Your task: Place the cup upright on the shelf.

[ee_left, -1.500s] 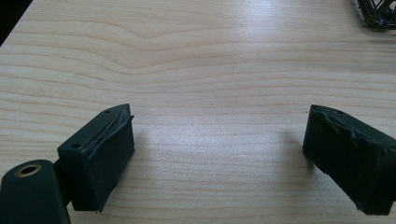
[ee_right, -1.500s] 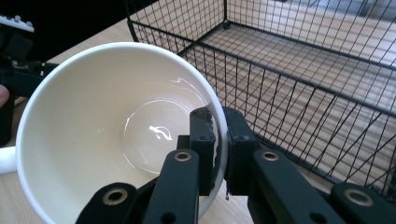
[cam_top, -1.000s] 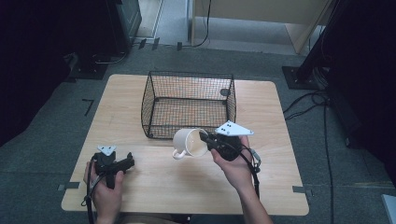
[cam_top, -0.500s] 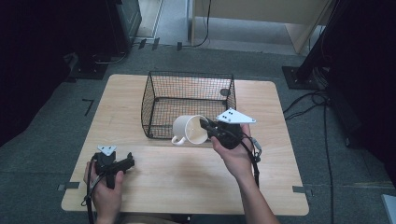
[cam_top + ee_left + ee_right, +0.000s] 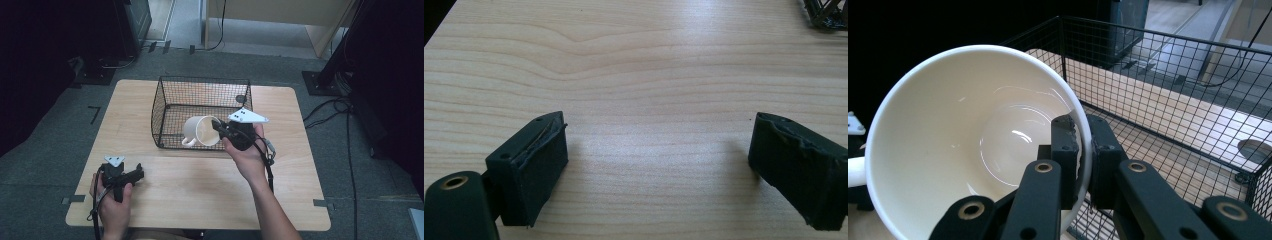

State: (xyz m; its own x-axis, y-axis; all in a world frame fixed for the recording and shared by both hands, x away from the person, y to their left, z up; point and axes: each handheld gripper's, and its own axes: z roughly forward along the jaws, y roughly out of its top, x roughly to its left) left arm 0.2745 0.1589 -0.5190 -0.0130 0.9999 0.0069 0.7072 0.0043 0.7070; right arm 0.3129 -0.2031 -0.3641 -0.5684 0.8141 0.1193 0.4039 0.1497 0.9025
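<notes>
Scene: a person sat at a wooden table (image 5: 200,190), a handheld gripper in each hand, with a black wire basket (image 5: 165,100) standing toward the table's far side.

Mug: a white mug (image 5: 200,131) hung in the air on its side, over the basket's near wall, its handle pointing down and to the left in the high view.

Right gripper: the right gripper (image 5: 218,128) pinched the mug's rim, one jaw inside the cup and one outside, as the right gripper view made plain (image 5: 1079,150).

Mug's axis: it ran roughly level, the open mouth facing the right hand, the base pointing away to the left.

Key relation: the basket's open top lay just beyond and below the mug, so in my judgement the coming move was a short carry forward over the near wall and then down.

Basket contents: a small dark round thing (image 5: 241,99) lay at the far right corner of the basket; I could not tell what it was.

Left gripper: the left gripper (image 5: 131,176) rested low at the near left of the table, well apart from mug and basket, its jaws spread wide with bare wood between them (image 5: 659,170).

Nearer hand: the right, which already bore the mug.
</notes>
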